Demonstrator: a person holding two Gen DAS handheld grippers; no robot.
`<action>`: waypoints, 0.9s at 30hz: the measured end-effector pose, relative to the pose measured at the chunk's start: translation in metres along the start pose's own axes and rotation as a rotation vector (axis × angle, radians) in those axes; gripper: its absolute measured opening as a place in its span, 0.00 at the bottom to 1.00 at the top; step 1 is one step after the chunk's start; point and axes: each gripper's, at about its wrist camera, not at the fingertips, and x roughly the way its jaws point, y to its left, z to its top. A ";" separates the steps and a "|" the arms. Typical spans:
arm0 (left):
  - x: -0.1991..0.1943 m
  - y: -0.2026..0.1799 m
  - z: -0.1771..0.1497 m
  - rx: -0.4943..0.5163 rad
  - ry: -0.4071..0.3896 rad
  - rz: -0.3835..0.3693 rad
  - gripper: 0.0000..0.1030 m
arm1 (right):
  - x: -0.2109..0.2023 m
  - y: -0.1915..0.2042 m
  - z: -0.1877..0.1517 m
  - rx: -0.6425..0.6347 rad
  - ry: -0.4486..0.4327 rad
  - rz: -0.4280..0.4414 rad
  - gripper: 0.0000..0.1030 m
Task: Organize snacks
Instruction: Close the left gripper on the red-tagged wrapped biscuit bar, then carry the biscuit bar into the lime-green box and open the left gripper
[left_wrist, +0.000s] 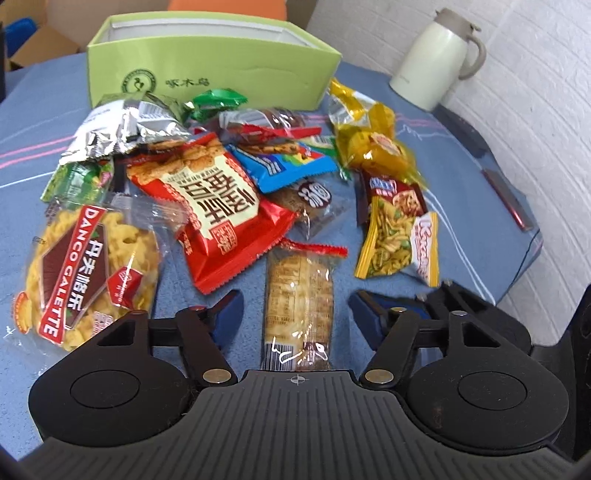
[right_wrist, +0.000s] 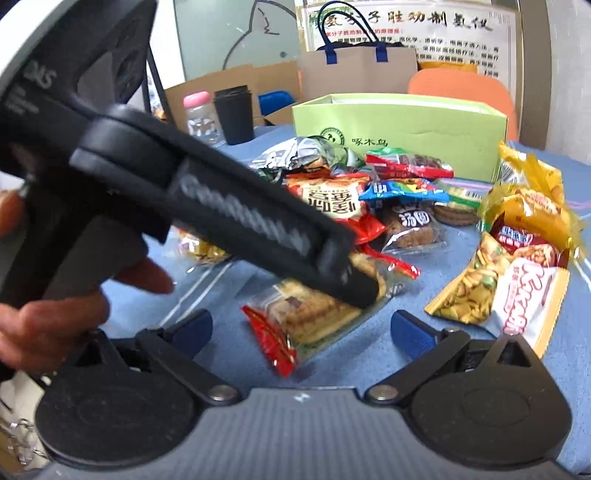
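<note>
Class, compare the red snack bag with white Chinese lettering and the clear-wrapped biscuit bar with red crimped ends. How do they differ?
1. The red bag is opaque; the biscuit bar has a clear wrapper showing its contents.
2. The red bag is broad; the biscuit bar is narrow.
3. The red bag overlaps other snacks; the biscuit bar lies between the left gripper fingers.
Both lie on the blue cloth.

Snack packets (left_wrist: 218, 192) lay heaped, overlapping, on blue cloth before an open green box (left_wrist: 207, 74), which stood upright. One clear-wrapped biscuit bar (left_wrist: 299, 306) with red crimped ends lay flat, apart, nearest the camera.
</note>
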 end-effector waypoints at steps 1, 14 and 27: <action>-0.001 -0.001 -0.002 0.010 -0.005 0.010 0.41 | 0.003 0.005 -0.001 -0.021 -0.004 -0.026 0.99; -0.040 -0.021 0.016 0.024 -0.152 -0.038 0.15 | -0.039 -0.007 0.043 -0.032 -0.121 -0.025 0.71; -0.029 0.045 0.218 0.024 -0.368 0.106 0.15 | 0.067 -0.069 0.215 -0.167 -0.268 -0.006 0.71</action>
